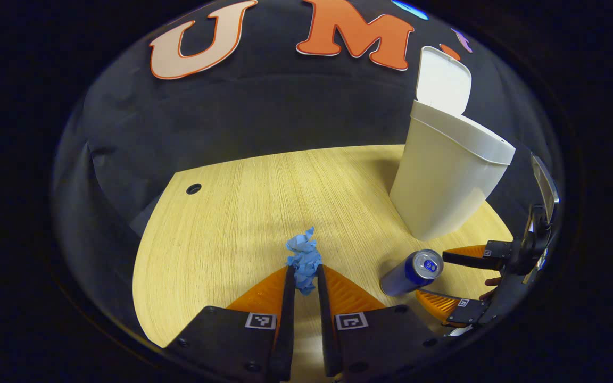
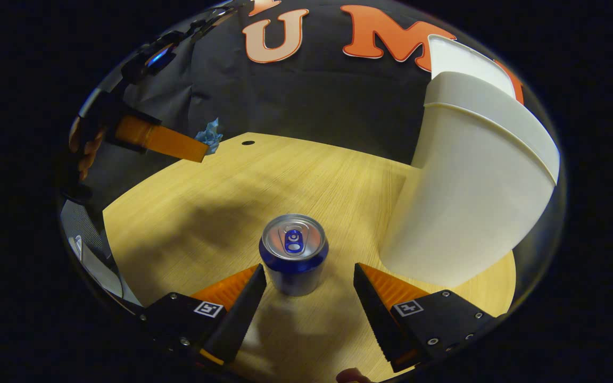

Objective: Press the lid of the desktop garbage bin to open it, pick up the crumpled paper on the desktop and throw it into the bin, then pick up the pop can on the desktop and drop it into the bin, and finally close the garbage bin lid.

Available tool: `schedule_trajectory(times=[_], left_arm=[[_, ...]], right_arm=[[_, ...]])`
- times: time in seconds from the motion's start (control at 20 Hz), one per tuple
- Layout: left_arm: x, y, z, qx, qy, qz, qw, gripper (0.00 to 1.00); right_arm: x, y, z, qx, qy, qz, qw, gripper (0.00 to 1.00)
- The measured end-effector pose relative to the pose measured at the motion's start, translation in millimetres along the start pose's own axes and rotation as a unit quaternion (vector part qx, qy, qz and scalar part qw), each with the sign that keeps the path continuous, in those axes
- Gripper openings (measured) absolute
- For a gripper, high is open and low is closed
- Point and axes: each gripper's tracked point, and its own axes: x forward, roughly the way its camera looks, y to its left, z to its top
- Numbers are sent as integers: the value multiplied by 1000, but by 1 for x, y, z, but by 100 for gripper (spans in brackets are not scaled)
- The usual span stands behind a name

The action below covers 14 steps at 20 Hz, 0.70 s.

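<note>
In the left gripper view my left tool [image 1: 303, 277] is narrowed onto the crumpled paper [image 1: 303, 257], low in the frame's centre, both fingers pressing it. In the right gripper view my right tool [image 2: 309, 287] stands wide, the pop can [image 2: 294, 253] upright on the desk [image 2: 189, 223] between its fingers (neither touching it). The bin [image 2: 471, 202] fills the right side, its lid [image 1: 443, 80] raised.
</note>
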Motion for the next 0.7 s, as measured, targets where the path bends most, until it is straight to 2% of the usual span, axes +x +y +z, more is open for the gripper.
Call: schedule_trajectory(times=[0.45,0.6,0.7], left_arm=[[-33,6,24,-3,-22,21,1000,27],[-35,5,33,2,-35,18,999,27],[-33,-4,41,3,-44,8,999,27]], right_arm=[[27,15,-5,28,-6,28,999,99],[23,17,-1,41,-10,32,999,79],[18,14,6,47,-14,26,998,78]])
